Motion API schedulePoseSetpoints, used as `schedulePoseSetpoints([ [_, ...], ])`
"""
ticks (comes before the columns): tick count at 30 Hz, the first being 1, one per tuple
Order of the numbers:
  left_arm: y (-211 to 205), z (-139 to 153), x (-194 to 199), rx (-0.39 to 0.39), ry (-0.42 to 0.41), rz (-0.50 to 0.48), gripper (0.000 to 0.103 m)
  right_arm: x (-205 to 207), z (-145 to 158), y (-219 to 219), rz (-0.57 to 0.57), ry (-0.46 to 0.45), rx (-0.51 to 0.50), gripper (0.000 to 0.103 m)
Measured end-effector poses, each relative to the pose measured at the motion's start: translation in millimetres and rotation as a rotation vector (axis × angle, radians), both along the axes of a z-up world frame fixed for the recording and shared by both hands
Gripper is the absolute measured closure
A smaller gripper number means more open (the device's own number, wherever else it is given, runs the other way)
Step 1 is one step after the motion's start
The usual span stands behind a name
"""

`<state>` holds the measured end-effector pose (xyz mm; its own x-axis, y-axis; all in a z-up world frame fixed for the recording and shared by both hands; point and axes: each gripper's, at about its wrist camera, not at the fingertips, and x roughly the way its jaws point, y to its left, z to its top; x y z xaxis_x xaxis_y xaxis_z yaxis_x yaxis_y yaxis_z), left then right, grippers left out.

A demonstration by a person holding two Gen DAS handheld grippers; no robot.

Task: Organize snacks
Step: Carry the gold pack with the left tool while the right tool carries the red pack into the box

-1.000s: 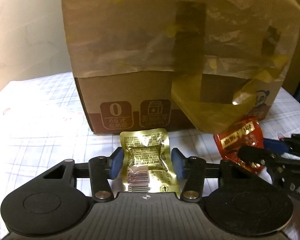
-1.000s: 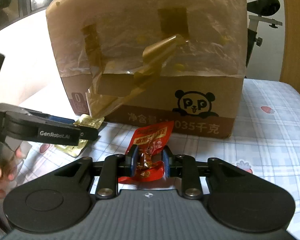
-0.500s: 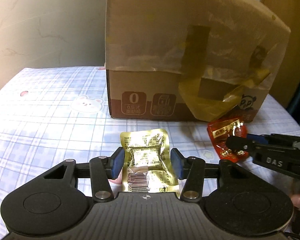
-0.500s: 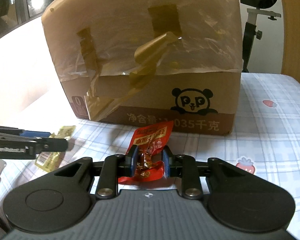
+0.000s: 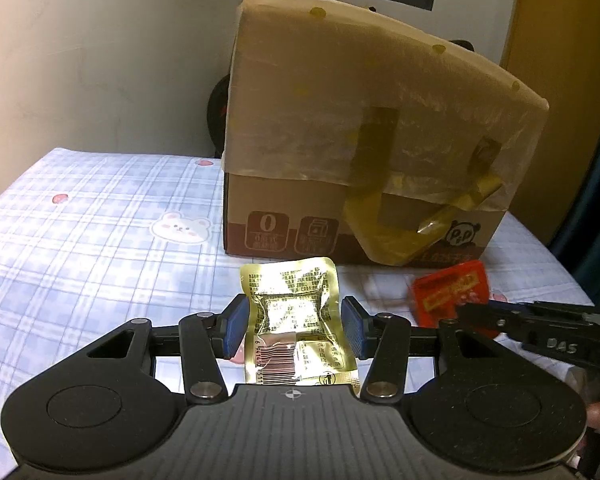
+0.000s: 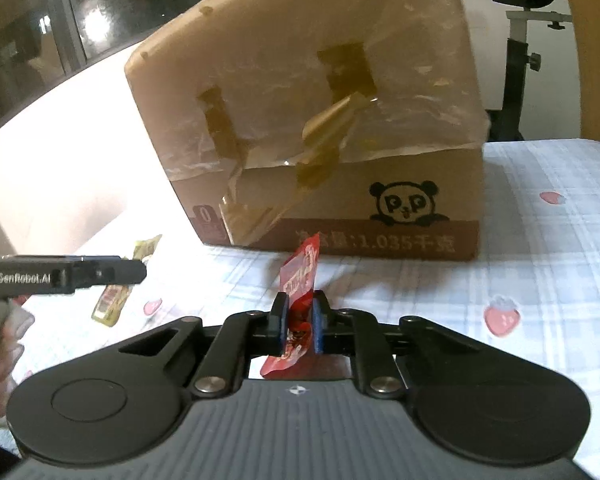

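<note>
In the left wrist view, the left gripper fills the bottom of the frame, its blue pads pinching a gold packet by its two side edges, the barcode end nearest the camera. At the lower right of that frame the right gripper reaches in, clamped on a red packet that lies just right of the gold one.

In the right wrist view, the right gripper's pads are pressed together on the red packet, which stands on edge in the lower middle of the frame. The left gripper enters from the left edge holding the gold packet above the cloth.

Under both packets spreads a tablecloth, pale blue plaid with printed strawberries and a white bear.

Past the packets, in the middle of both frames, a cardboard box sits on the cloth. Its upper part is wrapped in cloudy plastic with strips of yellowish tape peeling off; a panda logo is printed low on one side.

Farther back, a plain pale wall fills the upper left of the left view. In the right view, dark window panes show at upper left and a black stand at upper right.
</note>
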<state>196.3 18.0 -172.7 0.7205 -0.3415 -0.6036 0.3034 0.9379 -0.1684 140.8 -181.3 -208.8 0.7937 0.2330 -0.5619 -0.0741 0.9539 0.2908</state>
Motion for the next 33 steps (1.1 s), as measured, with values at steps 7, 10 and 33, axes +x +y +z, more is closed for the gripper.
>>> schedulePoseSetpoints([
  [7,4.2,23.4,-1.1,-0.015,-0.083,-0.014,0.050,-27.3,27.9,-16.3,-0.066,-0.046,0.054,0.092],
  [10,6.5,45.4,0.8,-0.021,-0.151,-0.022,0.050,-32.4,54.0,-22.5,-0.070,-0.109,0.060,0.092],
  [33,-57.7,142.5,136.8,0.051,-0.259,-0.114,0.048,108.4,172.1,-32.7,-0.137,-0.193,0.052,0.092],
])
